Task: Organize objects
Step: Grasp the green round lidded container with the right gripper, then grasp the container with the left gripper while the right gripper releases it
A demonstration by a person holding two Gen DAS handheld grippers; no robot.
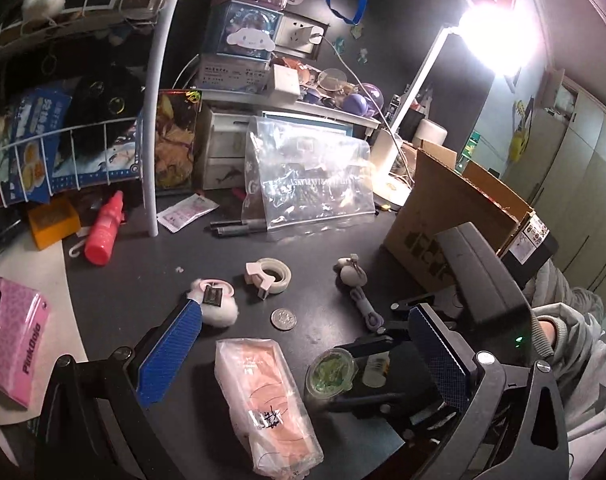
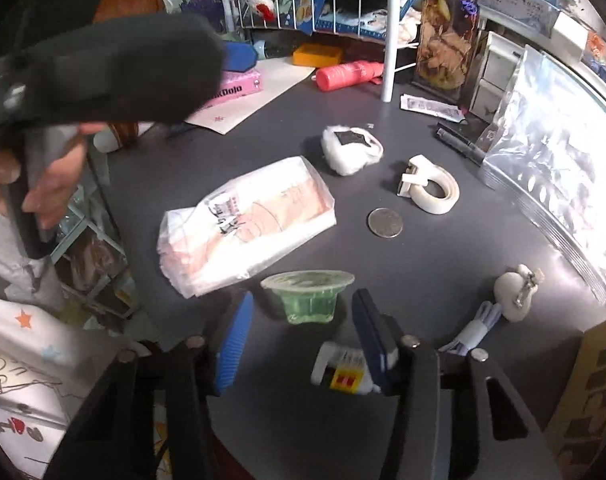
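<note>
On the dark desk lie a green jelly cup, a pink tissue pack, a coin, a tape roll, a white fluffy charm and a white keychain figure. My right gripper is open, its blue fingers on either side of the jelly cup, just short of it. A small glue bottle lies under its right finger. My left gripper is open and empty above the tissue pack, with the jelly cup and the right gripper to its right.
A clear zip bag leans at the back by two pens. A cardboard box stands on the right. A red bottle, a white rack post and a pink box are on the left.
</note>
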